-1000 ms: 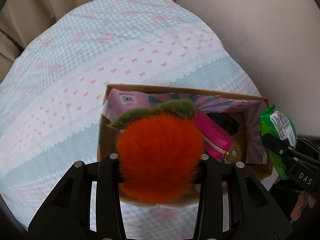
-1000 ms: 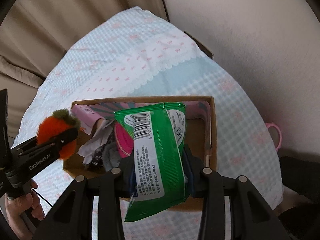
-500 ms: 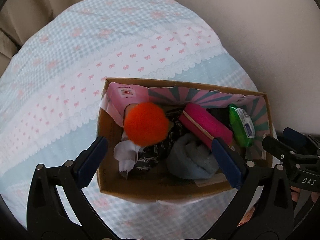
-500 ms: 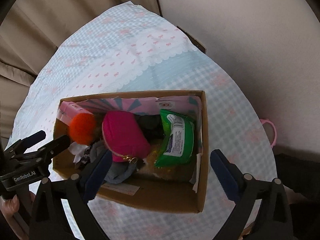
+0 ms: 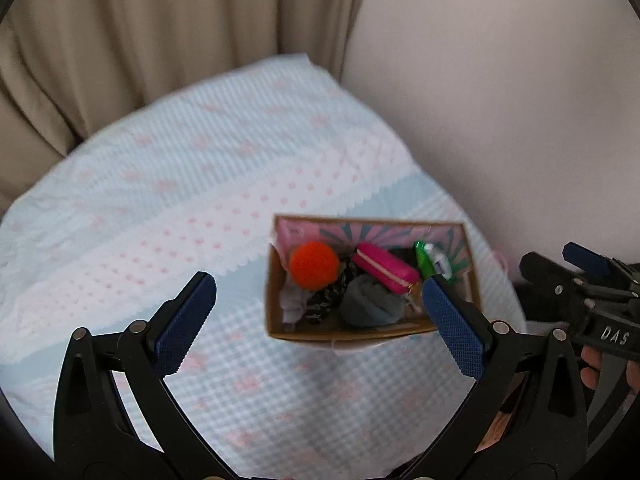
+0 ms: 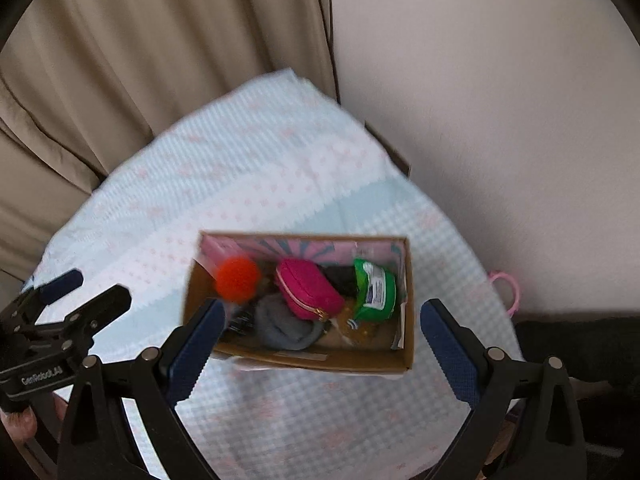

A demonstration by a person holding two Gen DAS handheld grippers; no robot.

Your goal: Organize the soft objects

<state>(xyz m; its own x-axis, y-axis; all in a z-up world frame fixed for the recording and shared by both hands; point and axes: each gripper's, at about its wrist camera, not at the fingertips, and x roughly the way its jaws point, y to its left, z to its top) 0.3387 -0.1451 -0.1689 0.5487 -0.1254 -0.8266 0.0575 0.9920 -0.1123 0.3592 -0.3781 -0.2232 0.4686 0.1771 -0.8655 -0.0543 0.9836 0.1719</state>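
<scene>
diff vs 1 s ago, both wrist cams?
Left tool let go of the orange pompom; right tool let go of the green packet. Both now lie in the cardboard box. Both tools opened and pulled back up. Unchanged: box position on the bedspread, pink pouch and grey cloth inside.

Your left camera looks down from high up, past its own wide-apart fingers, at the cardboard box (image 5: pixel 372 280) on the checked cloth (image 5: pixel 200 208). The box sits toward its right side. Your right camera looks down too, with the box (image 6: pixel 304 300) near the middle. Both views share the box, cloth, curtain (image 6: pixel 160 48) and wall (image 6: pixel 500 100).
</scene>
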